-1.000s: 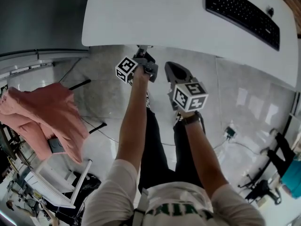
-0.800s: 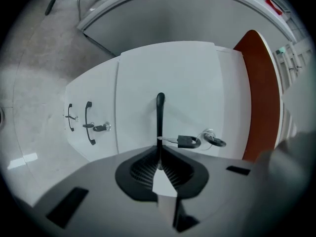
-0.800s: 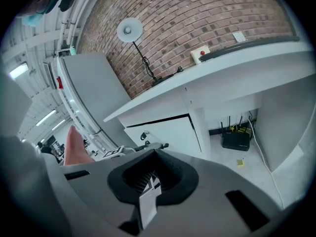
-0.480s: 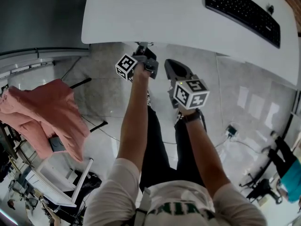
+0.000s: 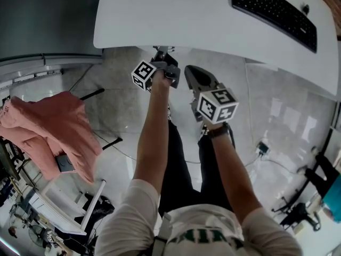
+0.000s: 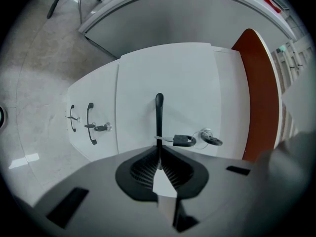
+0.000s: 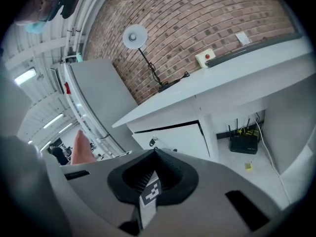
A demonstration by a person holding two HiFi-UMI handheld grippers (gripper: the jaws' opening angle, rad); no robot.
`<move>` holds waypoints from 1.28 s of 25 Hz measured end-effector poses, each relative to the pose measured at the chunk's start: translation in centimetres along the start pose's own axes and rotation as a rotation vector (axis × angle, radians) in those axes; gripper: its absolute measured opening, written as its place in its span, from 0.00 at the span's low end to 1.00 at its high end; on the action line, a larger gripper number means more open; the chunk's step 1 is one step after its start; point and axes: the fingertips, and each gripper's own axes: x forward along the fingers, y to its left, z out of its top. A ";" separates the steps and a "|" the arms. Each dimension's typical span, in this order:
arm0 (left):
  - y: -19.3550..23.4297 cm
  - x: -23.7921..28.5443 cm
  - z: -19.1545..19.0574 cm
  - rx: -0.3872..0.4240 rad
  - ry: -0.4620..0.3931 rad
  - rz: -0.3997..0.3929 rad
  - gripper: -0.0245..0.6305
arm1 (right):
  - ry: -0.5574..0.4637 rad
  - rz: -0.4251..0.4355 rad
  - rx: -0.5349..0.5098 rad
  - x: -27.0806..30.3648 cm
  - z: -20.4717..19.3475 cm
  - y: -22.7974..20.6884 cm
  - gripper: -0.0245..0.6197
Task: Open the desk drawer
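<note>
The drawer front (image 6: 168, 83) is smooth matt white, its handle (image 6: 159, 113) glossy black (keys (image 6: 213, 141) shiny metal), the floor (image 5: 287, 111) polished stone.

White desk drawer (image 6: 168, 78), front flush with the neighbouring drawer front (image 6: 101, 102), slim black bar handle (image 6: 159, 113) mid-front, one end pinched in the left gripper (image 6: 159, 152), key (image 6: 210, 138) in its lock beside the handle

Desktop (image 5: 186, 15) overhead, padlock (image 6: 183, 141) beside handle (image 6: 159, 113) — floor (image 5: 282, 121) free below
</note>
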 end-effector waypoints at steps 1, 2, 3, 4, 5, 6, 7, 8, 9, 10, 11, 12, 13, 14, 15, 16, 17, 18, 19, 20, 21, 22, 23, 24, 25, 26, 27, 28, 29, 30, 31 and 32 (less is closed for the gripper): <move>0.0 0.0 0.0 0.000 0.000 0.001 0.07 | 0.001 -0.004 0.001 -0.1 0.0 -0.2 0.04; 0.0 -0.1 0.0 0.001 0.001 0.001 0.07 | 0.002 -0.007 0.000 -0.1 -0.1 -0.4 0.04; 0.0 -0.2 0.0 0.002 0.003 0.000 0.07 | 0.003 -0.011 0.001 -0.2 -0.1 -0.5 0.04; 0.0 -0.3 0.0 0.002 0.003 -0.002 0.07 | 0.003 -0.016 0.005 -0.2 -0.1 -0.7 0.04; 0.1 -0.4 -0.1 0.001 0.003 -0.004 0.07 | 0.004 -0.021 0.010 -0.3 -0.2 -0.9 0.04; 0.1 -0.6 -0.2 -0.001 0.003 -0.005 0.07 | 0.004 -0.026 0.014 -0.3 -0.2 -1.0 0.04; 0.2 -0.8 -0.2 -0.004 0.002 -0.006 0.07 | 0.005 -0.030 0.016 -0.4 -0.1 -1.0 0.04; 0.3 -0.9 -0.3 -0.007 0.001 -0.005 0.07 | 0.005 -0.032 0.017 -0.5 -0.1 -1.0 0.04; 0.3 -1.1 -0.4 -0.010 0.000 -0.004 0.07 | 0.006 -0.035 0.017 -0.5 0.0 -1.0 0.04; 0.3 -1.3 -0.5 -0.012 -0.001 -0.004 0.07 | 0.006 -0.039 0.020 -0.6 -0.1 -1.0 0.04; 0.4 -1.5 -0.6 -0.015 -0.003 -0.004 0.07 | 0.007 -0.043 0.023 -0.7 -0.1 -1.1 0.04; 0.4 -1.8 -0.6 -0.017 -0.005 -0.006 0.07 | 0.008 -0.046 0.026 -0.7 -0.2 -1.1 0.04; 0.5 -2.1 -0.7 -0.020 -0.007 -0.007 0.07 | 0.011 -0.046 0.027 -0.8 -0.2 -1.0 0.04; 0.6 -2.4 -0.8 -0.024 -0.009 -0.009 0.07 | 0.014 -0.045 0.024 -0.9 -0.2 -0.9 0.04; 0.7 -2.7 -0.8 -0.028 -0.012 -0.011 0.07 | 0.016 -0.045 0.019 -0.9 -0.3 -0.8 0.04; 0.8 -3.0 -0.9 -0.031 -0.016 -0.014 0.07 | 0.018 -0.044 0.014 -0.9 -0.3 -0.7 0.04; 0.9 -3.3 -0.9 -0.033 -0.017 -0.018 0.07 | 0.017 -0.045 0.009 -0.9 -0.2 -0.7 0.04; 0.9 -3.5 -0.9 -0.036 -0.018 -0.023 0.07 | 0.015 -0.046 0.005 -1.0 -0.1 -0.7 0.04; 1.0 -3.7 -1.0 -0.037 -0.018 -0.026 0.07 | 0.013 -0.047 0.002 -1.0 -0.1 -0.7 0.04; 1.0 -3.9 -1.0 -0.038 -0.017 -0.028 0.07 | 0.011 -0.047 -0.003 -1.0 0.0 -0.7 0.04; 1.1 -4.1 -1.0 -0.039 -0.017 -0.029 0.07 | 0.012 -0.046 -0.009 -1.0 -0.1 -0.6 0.04; 1.1 -4.4 -1.0 -0.038 -0.018 -0.030 0.07 | 0.015 -0.046 -0.015 -1.0 -0.1 -0.5 0.04; 1.2 -4.6 -1.1 -0.037 -0.019 -0.030 0.07 | 0.016 -0.046 -0.018 -1.1 -0.2 -0.5 0.04; 1.3 -4.9 -1.2 -0.038 -0.020 -0.031 0.07 | 0.017 -0.046 -0.020 -1.1 -0.3 -0.5 0.04; 1.3 -5.1 -1.3 -0.039 -0.023 -0.033 0.07 | 0.018 -0.045 -0.021 -1.2 -0.4 -0.5 0.04; 1.3 -5.2 -1.4 -0.040 -0.025 -0.033 0.07 | 0.019 -0.044 -0.024 -1.2 -0.5 -0.6 0.04; 1.4 -5.4 -1.5 -0.041 -0.028 -0.033 0.07 | 0.020 -0.043 -0.027 -1.2 -0.6 -0.6 0.04; 1.4 -5.7 -1.6 -0.042 -0.029 -0.032 0.07 | 0.022 -0.044 -0.030 -1.2 -0.7 -0.6 0.04; 1.4 -5.9 -1.7 -0.044 -0.031 -0.033 0.07 | 0.024 -0.045 -0.031 -1.2 -0.8 -0.7 0.04; 1.3 -6.3 -1.8 -0.047 -0.034 -0.036 0.07 | 0.025 -0.046 -0.031 -1.3 -0.9 -0.7 0.04; 1.3 -6.7 -2.0 -0.052 -0.038 -0.040 0.07 | 0.025 -0.047 -0.031 -1.3 -0.9 -0.6 0.04; 1.3 -7.0 -2.1 -0.057 -0.043 -0.042 0.07 | 0.024 -0.047 -0.030 -1.4 -0.9 -0.6 0.04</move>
